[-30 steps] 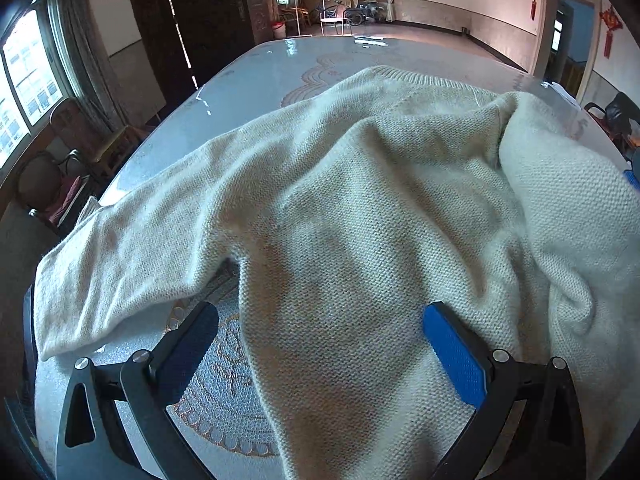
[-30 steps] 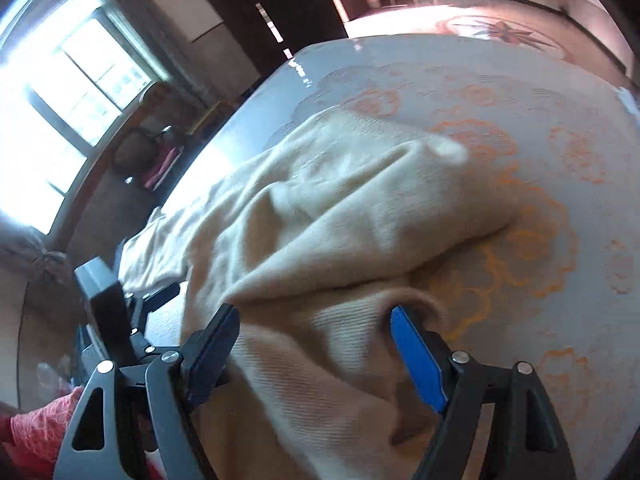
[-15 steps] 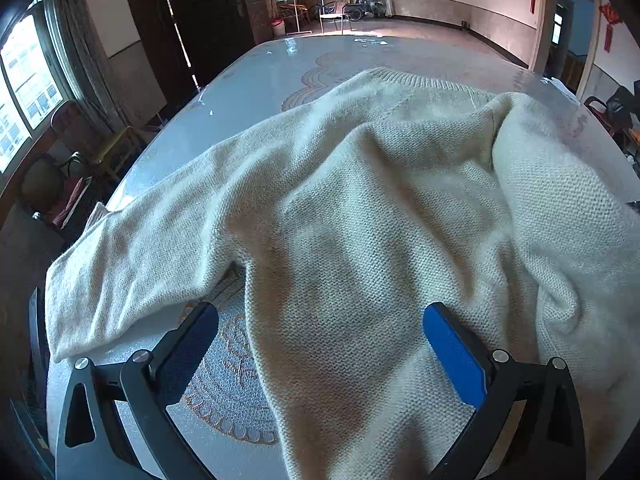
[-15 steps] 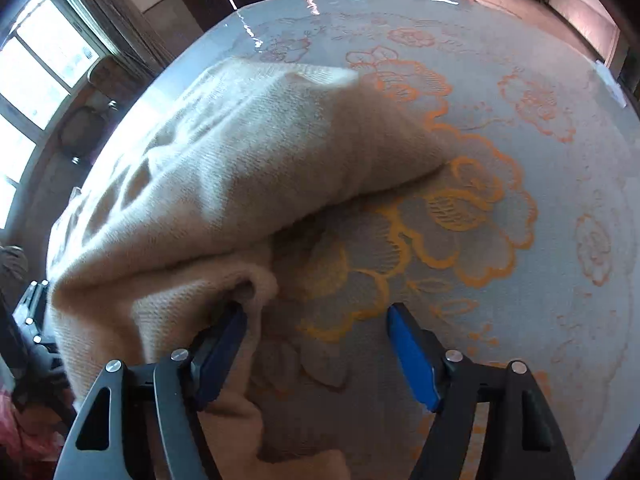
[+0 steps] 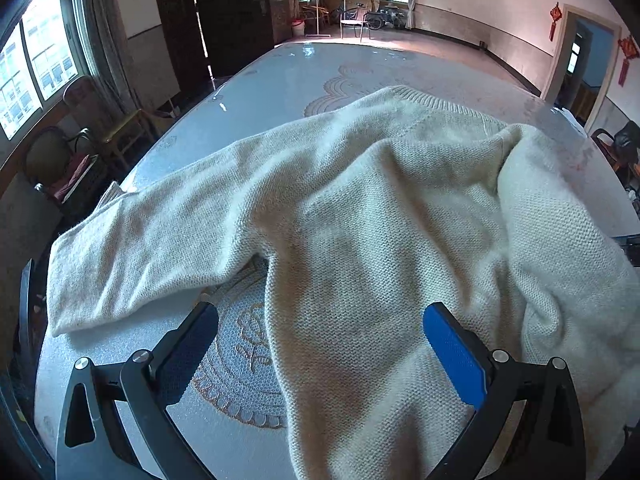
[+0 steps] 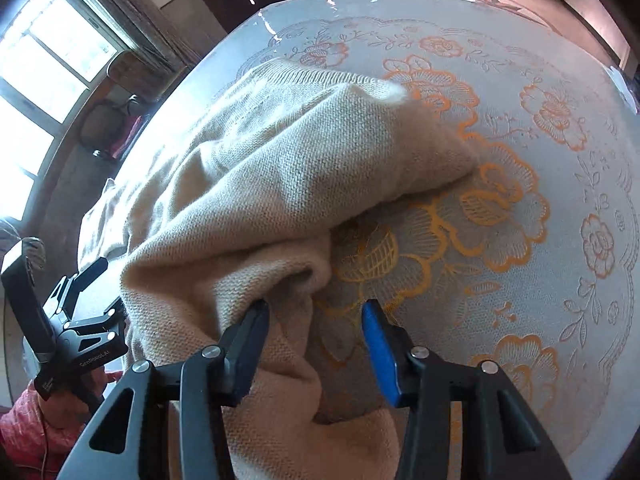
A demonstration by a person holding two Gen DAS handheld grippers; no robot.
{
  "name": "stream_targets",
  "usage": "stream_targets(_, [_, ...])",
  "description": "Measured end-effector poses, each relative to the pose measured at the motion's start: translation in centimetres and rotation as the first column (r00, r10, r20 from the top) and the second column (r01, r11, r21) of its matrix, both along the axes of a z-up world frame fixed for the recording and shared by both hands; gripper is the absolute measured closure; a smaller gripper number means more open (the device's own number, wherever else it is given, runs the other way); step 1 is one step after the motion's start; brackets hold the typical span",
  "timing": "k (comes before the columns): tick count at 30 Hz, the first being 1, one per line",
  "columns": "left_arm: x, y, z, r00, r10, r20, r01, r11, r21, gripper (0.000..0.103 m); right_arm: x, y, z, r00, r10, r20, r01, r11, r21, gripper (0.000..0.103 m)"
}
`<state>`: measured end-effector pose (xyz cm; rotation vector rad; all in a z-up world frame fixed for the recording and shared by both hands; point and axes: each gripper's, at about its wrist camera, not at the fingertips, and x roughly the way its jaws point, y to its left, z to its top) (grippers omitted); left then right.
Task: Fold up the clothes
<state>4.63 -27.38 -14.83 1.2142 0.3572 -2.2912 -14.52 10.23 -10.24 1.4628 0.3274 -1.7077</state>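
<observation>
Best done by catching a full pinch of the knit at the rolled edge—both layers, not a stray loop—before lifting, and by keeping the lift low so the bulk does not drag across the table (image 6: 560, 240). Cream sweater (image 5: 380, 220) spread over the floral tablecloth, one sleeve (image 5: 140, 248) stretched out to the left toward the near edge, the right side bunched into a raised fold (image 6: 320, 168). Right gripper (image 6: 316, 320) closing, jaws about half apart, a curl of fabric lying between them and brushing the left, black pad; not yet pinched by both, judging from the gap at the blue pad. Left gripper (image 5: 320, 344) wide open, straddling the sweater's near side edge—holding nothing, seemingly poised just above the cloth.
</observation>
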Motion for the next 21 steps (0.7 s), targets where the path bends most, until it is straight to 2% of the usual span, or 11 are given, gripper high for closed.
stream_targets(4, [-0.1, 0.9, -0.1, 1.000, -0.011, -0.004, 0.011, 0.999, 0.049, 0.000, 0.1, -1.2, -1.9, 0.997, 0.022, 0.077, -0.022, 1.000, -0.005, 0.053])
stream_targets(5, [-0.2, 1.3, -0.3, 1.000, -0.025, -0.002, 0.025, 0.998, 0.055, 0.000, 0.3, -1.7, -2.1, 0.997, 0.031, 0.069, -0.031, 0.999, -0.008, 0.055])
stream_targets(6, [-0.2, 1.6, -0.5, 0.999, -0.039, 0.001, 0.038, 0.997, 0.060, 0.000, 0.6, -2.0, -2.1, 0.998, 0.042, 0.042, -0.041, 0.999, -0.014, 0.063])
stream_targets(7, [-0.4, 2.0, -0.9, 0.999, -0.051, 0.016, 0.050, 0.998, 0.043, 0.000, 0.8, -2.3, -2.2, 0.998, 0.054, 0.024, -0.054, 0.999, -0.006, 0.093])
stream_targets(9, [-0.5, 2.3, -1.8, 0.997, -0.053, 0.059, 0.052, 0.999, 0.011, 0.000, 1.1, -2.2, -1.9, 0.998, 0.064, -0.018, -0.064, 0.998, 0.015, 0.093])
stream_targets(13, [0.1, 1.4, -2.3, 0.999, -0.014, 0.051, 0.012, 0.999, 0.042, 0.000, 1.1, 0.7, 0.9, 0.977, 0.032, -0.210, -0.022, 0.998, 0.053, 0.096])
stream_targets(15, [0.2, 1.1, -2.3, 0.999, -0.001, 0.050, -0.001, 0.999, 0.046, 0.000, 0.4, 3.2, 3.1, 0.942, 0.007, -0.337, 0.024, 0.996, 0.085, 0.096])
stream_targets(17, [0.2, 1.1, -2.4, 0.999, 0.002, 0.049, -0.004, 0.999, 0.048, 0.000, -0.3, 5.4, 5.8, 0.882, -0.010, -0.471, 0.081, 0.988, 0.131, 0.096])
stream_targets(19, [-0.1, 1.4, -2.5, 0.999, -0.013, 0.050, 0.011, 0.999, 0.041, 0.000, -0.9, 7.6, 8.5, 0.801, -0.015, -0.599, 0.146, 0.975, 0.170, 0.096])
stream_targets(21, [-0.3, 1.8, -2.6, 0.998, -0.031, 0.049, 0.029, 0.999, 0.034, 0.000, -3.1, 10.0, 11.0, 0.705, -0.008, -0.709, 0.215, 0.955, 0.204, 0.096])
